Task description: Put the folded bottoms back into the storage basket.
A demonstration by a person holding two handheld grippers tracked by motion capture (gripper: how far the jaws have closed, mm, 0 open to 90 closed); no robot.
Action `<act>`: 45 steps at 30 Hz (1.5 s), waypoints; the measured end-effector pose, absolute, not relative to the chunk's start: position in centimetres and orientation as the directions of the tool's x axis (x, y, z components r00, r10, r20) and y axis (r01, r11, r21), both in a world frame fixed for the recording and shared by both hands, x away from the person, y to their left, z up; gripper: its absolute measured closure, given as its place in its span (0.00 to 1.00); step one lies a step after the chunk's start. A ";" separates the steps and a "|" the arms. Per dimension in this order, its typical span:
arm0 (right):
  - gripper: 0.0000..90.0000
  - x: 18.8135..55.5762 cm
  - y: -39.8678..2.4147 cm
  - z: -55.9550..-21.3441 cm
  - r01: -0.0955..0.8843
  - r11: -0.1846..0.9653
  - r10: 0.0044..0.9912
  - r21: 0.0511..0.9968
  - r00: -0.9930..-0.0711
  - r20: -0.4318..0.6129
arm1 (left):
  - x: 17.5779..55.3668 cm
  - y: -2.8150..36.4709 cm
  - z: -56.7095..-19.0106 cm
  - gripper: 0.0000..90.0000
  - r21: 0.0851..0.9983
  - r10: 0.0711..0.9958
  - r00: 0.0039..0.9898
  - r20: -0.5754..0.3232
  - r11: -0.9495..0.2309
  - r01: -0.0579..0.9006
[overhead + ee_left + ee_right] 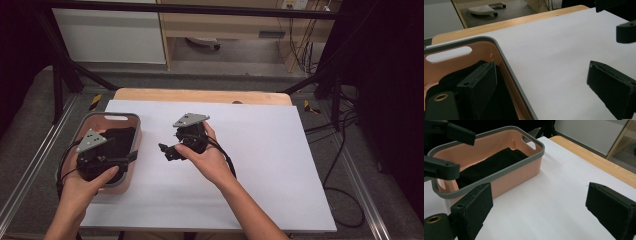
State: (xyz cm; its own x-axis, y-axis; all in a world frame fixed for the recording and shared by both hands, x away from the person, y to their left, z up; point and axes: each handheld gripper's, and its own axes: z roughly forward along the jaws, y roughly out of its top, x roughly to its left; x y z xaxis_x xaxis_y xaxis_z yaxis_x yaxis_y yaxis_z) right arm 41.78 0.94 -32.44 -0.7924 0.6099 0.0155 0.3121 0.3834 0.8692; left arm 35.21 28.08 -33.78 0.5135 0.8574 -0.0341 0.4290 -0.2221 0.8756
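Worktop (260,165): wooden top, mostly covered by a white sheet (280,150); bare wood shows along the far edge.

Bin (131,118): pink with a grey rim, slot handles in its end walls, sits at the left edge of the sheet. Black cloth (491,162) lies inside on the bottom, folded or bunched, below rim level.

Left tongs (131,156): held in the left hand (87,187) over the bin's near right part, grey plate on top. In the left gripper view the jaws stand wide apart, released; one jaw sits inside the bin over the cloth, the other outside over the white sheet, with the bin's right wall between them. Nothing between the pads. Cannot tell whether the inner jaw touches the cloth.

Right tongs (165,150): held in the right hand (210,160) over the sheet, just right of the bin, pointing left towards it. In the right gripper view the jaws are spread wide, released, nothing between them, only the white sheet beneath. That view also shows the left tongs' jaws at the bin's near end, apart from each other.

Cables trail from both tongs back along the forearms
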 end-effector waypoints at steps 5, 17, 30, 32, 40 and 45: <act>0.11 42.1 0.1 -32.3 0.322 0.385 0.622 0.865 -0.783 0.015 | 34.9 28.1 -34.0 0.09 0.880 0.852 0.521 -0.048 -0.211 0.426; 0.11 42.0 -2.5 -31.1 0.313 0.376 0.647 0.872 -0.763 -0.005 | 34.3 27.7 -34.6 0.08 0.877 0.848 0.529 -0.035 -0.227 0.423; 0.10 42.2 -5.5 -31.3 0.328 0.342 0.674 0.881 -0.739 0.014 | 34.3 27.7 -35.4 0.07 0.872 0.844 0.535 -0.042 -0.231 0.432; 0.09 42.2 -5.9 -31.2 0.333 0.337 0.679 0.881 -0.734 0.017 | 34.4 27.8 -35.5 0.07 0.870 0.845 0.534 -0.044 -0.230 0.436; 0.08 42.2 -7.5 -30.9 0.338 0.310 0.693 0.889 -0.721 0.033 | 34.4 28.0 -35.6 0.07 0.872 0.840 0.540 -0.058 -0.221 0.436; 0.08 42.1 -8.7 -30.8 0.338 0.297 0.702 0.893 -0.711 0.036 | 34.4 27.9 -35.8 0.07 0.869 0.840 0.539 -0.059 -0.222 0.442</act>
